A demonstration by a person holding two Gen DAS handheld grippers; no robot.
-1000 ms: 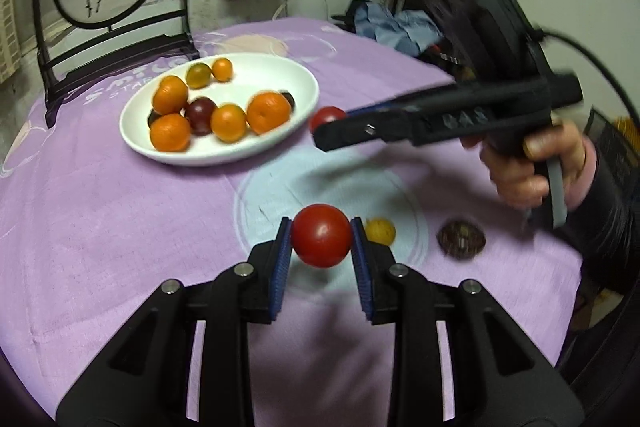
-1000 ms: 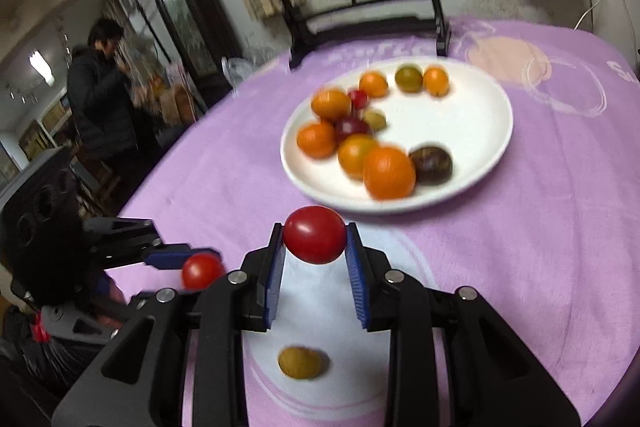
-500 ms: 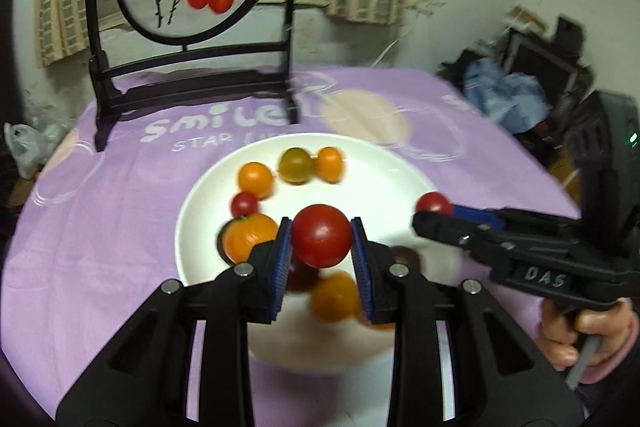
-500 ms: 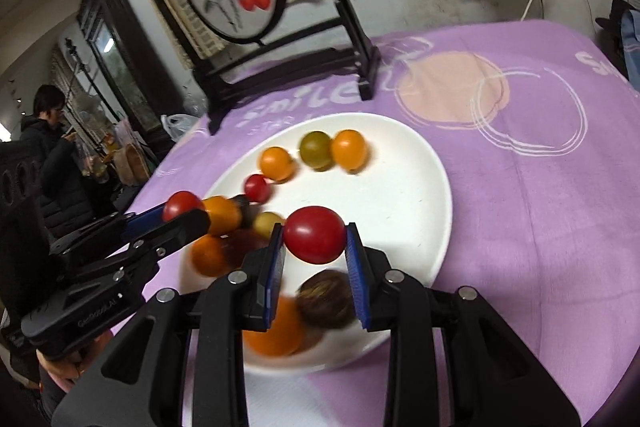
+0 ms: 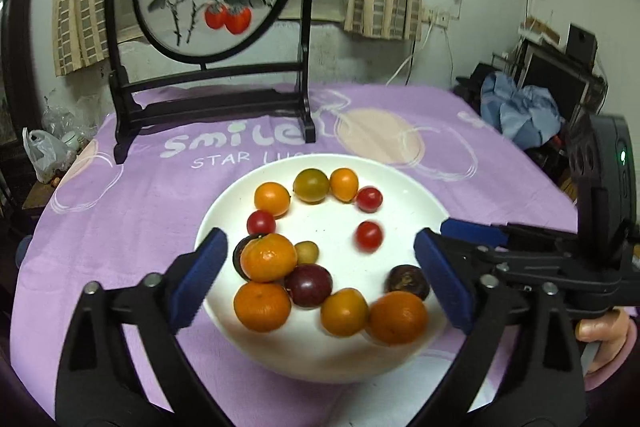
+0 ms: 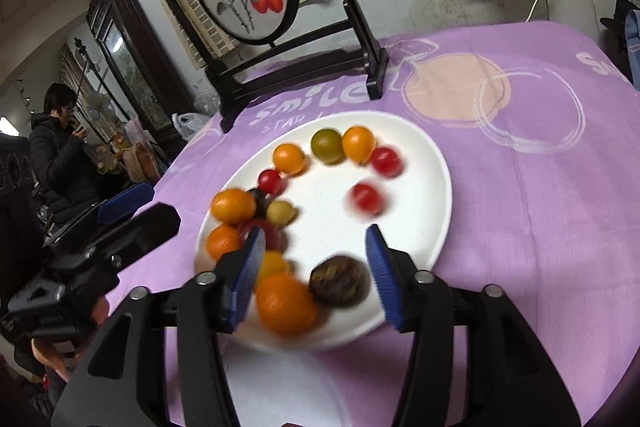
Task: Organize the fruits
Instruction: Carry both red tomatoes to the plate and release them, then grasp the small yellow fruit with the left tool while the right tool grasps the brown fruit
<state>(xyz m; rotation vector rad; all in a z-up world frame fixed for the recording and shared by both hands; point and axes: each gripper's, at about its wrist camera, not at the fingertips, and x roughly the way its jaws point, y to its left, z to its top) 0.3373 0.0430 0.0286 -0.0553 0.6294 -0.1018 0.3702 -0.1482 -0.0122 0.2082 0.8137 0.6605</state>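
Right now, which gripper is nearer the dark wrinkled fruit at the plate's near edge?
Right. The right gripper hangs just over the wrinkled fruit, its opening jaws to either side. The left gripper is above the oranges, with the fruit near its right-hand finger.

On the white plate (image 5: pixel 416 195), four oranges (image 5: pixel 267 257) and two dark purple fruits (image 5: pixel 309 285) crowd its near-left part. Three small tomatoes (image 5: pixel 368 235), blurred, lie toward the plate's middle and far rim, beside a greenish fruit (image 5: pixel 311 185).
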